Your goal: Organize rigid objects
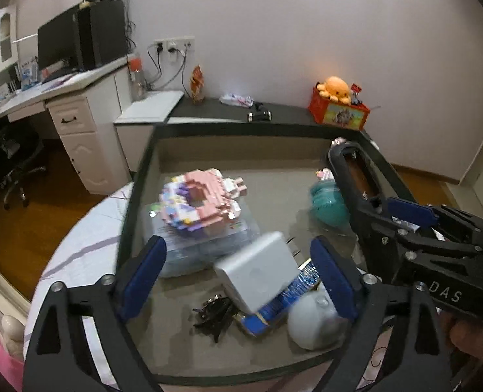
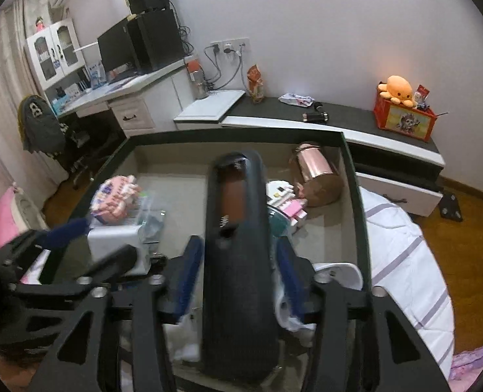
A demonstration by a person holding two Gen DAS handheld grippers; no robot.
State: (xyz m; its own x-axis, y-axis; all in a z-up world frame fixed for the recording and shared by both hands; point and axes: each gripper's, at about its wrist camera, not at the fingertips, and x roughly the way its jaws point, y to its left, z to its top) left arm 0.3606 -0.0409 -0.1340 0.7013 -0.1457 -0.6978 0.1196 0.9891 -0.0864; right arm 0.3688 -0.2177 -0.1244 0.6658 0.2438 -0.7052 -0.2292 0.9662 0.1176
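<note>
Tray (image 1: 137, 196): shallow rectangular box, dark rim, dull grey-brown floor; it rests on a white quilt with lilac stripes (image 2: 404, 248).
Block model (image 1: 199, 202): pink, purple and white studded bricks, ring-shaped, on a clear plastic case (image 1: 189, 248) at the tray's left.
Hair clip (image 1: 213, 315): black, spiky claw shape, near the tray's front edge.
Charger (image 1: 257, 271): smooth white square block with metal prongs, leaning on a blue printed packet (image 1: 293, 294); print too blurred to read.
Left gripper (image 1: 238, 274): blue padded jaws spread wide either side of the charger, not touching it.
White dome (image 1: 316, 320): glossy rounded shape, front right of the tray.
Teal lump (image 1: 326, 205): soft-looking, rounded, right of tray centre.
Black case (image 2: 238, 261): long, matte, rounded ends, brown window on top; held above the tray.
Right gripper (image 2: 238, 271): blue jaws clamped on the black case; "DAS" reads on its body.
Copper cup (image 2: 319, 173): shiny, cylindrical, lying in the tray's far right corner.
</note>
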